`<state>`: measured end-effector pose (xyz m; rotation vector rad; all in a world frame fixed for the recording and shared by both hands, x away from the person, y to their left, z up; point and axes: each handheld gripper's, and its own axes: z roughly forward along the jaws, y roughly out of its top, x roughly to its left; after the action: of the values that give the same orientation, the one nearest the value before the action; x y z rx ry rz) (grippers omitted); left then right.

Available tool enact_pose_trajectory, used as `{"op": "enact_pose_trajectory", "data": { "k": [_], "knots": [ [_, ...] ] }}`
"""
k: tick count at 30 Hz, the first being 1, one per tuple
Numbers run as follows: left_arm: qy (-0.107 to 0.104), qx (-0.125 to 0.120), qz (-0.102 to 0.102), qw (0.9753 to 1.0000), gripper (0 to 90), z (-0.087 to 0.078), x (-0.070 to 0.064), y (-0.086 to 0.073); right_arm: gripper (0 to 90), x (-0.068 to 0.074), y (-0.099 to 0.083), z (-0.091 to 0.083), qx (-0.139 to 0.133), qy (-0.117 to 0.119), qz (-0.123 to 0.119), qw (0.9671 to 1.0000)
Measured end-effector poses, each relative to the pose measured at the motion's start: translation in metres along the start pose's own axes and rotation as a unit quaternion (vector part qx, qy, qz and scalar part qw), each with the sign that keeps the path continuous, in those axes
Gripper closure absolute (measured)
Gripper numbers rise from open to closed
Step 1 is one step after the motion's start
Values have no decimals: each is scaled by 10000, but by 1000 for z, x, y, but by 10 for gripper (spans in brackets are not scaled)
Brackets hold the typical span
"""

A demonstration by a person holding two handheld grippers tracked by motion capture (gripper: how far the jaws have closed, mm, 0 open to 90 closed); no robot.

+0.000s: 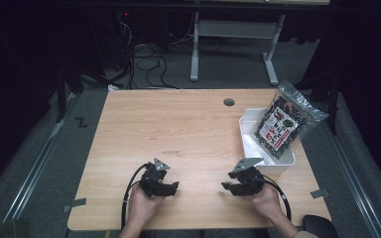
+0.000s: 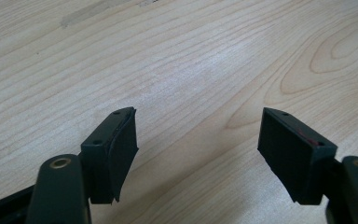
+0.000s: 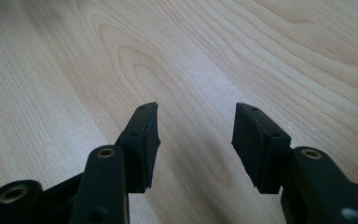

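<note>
Wooden table (image 1: 188, 129); snack bag (image 1: 280, 124) in tray (image 1: 250, 130).

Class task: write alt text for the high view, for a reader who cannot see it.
A person's two hands hold the left gripper and the right gripper, both open, low over a wooden table. At the table's right edge, a clear bag of dark pieces stands leaning in a white tray.
</note>
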<state>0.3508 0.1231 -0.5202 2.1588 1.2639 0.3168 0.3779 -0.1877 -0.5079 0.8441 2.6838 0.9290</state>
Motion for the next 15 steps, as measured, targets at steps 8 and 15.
{"op": "enact_pose_trajectory", "data": {
  "k": [8,15],
  "knots": [
    [-29,-3,36,10000,286,0,-2,0,499,1,0,7,-118,-21,57,9999],
    [-57,-69,27,10000,283,-2,-2,-2,481,3,-2,11,-176,-78,-35,9998]
  ]
}}
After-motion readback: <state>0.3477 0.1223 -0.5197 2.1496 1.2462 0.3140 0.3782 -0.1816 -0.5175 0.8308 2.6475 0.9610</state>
